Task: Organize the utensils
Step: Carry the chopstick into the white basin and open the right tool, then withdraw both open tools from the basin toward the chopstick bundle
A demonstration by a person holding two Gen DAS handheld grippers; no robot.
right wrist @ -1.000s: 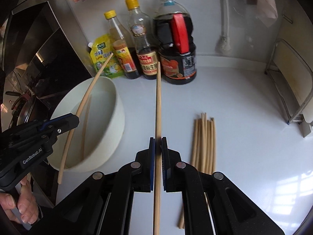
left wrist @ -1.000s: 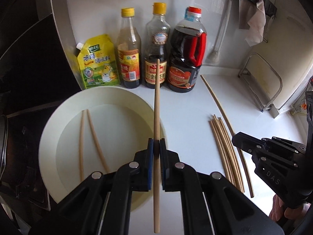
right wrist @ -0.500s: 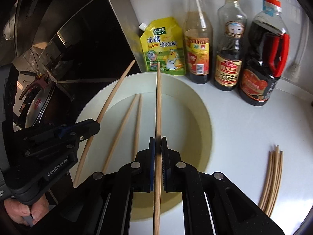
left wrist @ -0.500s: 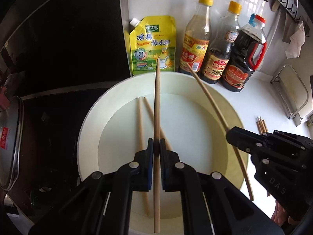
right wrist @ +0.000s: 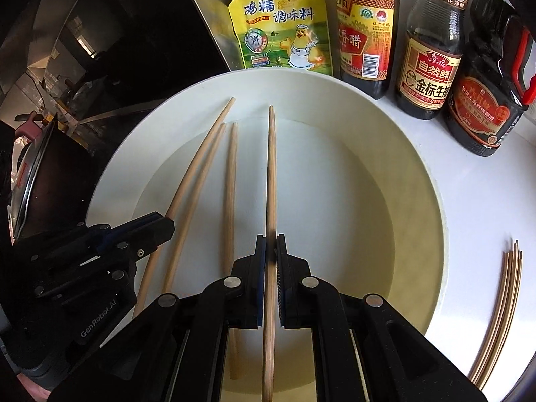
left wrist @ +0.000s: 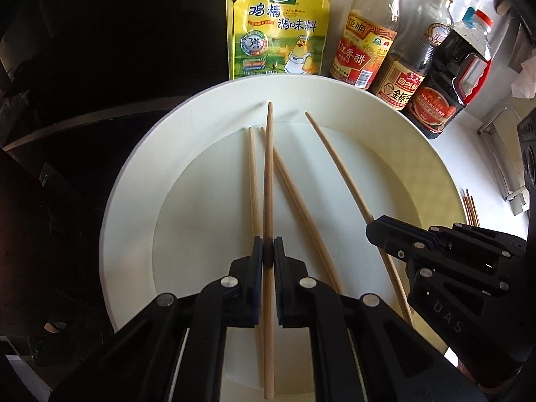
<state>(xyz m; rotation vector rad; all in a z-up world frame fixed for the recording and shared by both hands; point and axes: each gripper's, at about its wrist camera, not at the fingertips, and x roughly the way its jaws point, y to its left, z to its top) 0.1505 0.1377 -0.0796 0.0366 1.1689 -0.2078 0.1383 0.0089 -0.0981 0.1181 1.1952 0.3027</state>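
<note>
A white round basin (left wrist: pixel 140 167) (right wrist: pixel 415 174) holds two loose wooden chopsticks (left wrist: pixel 252 174) (right wrist: pixel 229 181). My left gripper (left wrist: pixel 267 248) is shut on a chopstick (left wrist: pixel 268 174) held low over the basin; it also shows in the right wrist view (right wrist: pixel 157 226) with its chopstick (right wrist: pixel 197 164). My right gripper (right wrist: pixel 270 243) is shut on another chopstick (right wrist: pixel 270 174) over the basin; it also shows in the left wrist view (left wrist: pixel 378 231) with its chopstick (left wrist: pixel 338 164).
A yellow seasoning pouch (left wrist: pixel 279 30) and three sauce bottles (left wrist: pixel 365 37) stand behind the basin. Several more chopsticks (right wrist: pixel 502 308) lie on the white counter to the right. A dark stove area (left wrist: pixel 83 67) with a pot (right wrist: pixel 30 174) lies to the left.
Both grippers have moved left from the counter to over the basin and come lower, each still holding its chopstick. The bundle on the counter has slid to the right edge of view.
</note>
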